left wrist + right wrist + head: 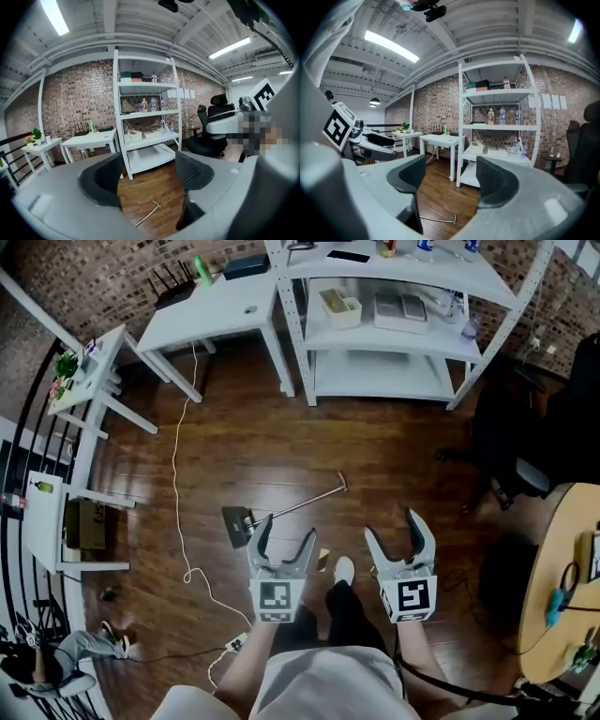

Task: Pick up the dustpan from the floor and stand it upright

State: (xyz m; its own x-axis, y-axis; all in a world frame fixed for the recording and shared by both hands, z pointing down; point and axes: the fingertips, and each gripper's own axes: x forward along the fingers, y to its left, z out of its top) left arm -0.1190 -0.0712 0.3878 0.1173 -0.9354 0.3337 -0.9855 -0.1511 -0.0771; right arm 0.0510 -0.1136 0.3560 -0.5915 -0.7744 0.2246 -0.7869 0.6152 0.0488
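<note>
The dustpan (237,524) lies flat on the wooden floor (281,446), its dark pan at the left, just beside the left gripper (287,538). Its thin handle (300,504) runs away to the far right. The right gripper (394,532) hangs further right, well apart from it. Both sets of jaws are spread wide, with only floor between them.

The dustpan looks light. The handle seems a stiff, slim, smooth rod that could slip or twist in the pads, and the weight probably sits at the pan end. A firm hold on the handle with 1 gripper, fairly near the pan, looks best for tipping it onto its base.
</note>
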